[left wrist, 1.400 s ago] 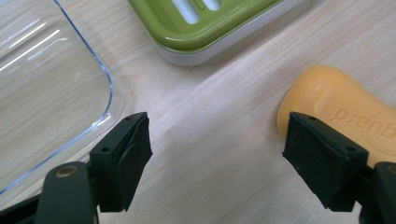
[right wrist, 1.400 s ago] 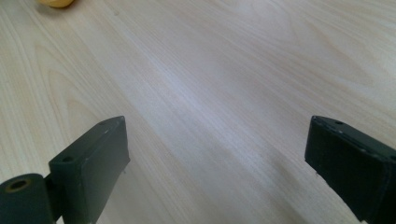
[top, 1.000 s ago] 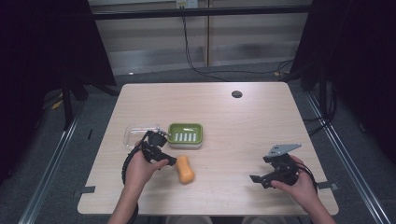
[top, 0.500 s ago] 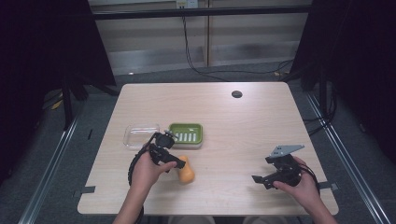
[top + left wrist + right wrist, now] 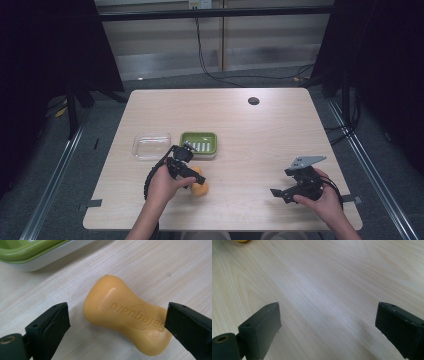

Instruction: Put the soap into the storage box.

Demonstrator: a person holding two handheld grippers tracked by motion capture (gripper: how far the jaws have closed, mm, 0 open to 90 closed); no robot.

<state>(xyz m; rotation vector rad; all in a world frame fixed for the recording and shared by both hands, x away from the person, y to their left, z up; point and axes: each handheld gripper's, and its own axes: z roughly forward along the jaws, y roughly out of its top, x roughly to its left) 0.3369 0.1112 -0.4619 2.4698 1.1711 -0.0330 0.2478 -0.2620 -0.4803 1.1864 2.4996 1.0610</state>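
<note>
Orange soap now between left gripper fingers, previously beside.

The pale wooden worktop carries everything; the clear shallow plastic lid lies at its left half, with the green slotted soap dish just beside it on the right; the orange waisted soap bar lies flat on the boards nearer the person, just in front of the dish and apart from it; the left claw sits over the bar (one jaw on either side of it in the left gripper view); the right claw is well apart, over the right front of the worktop; a small dark round hole sits towards the far edge, right of centre.
</note>
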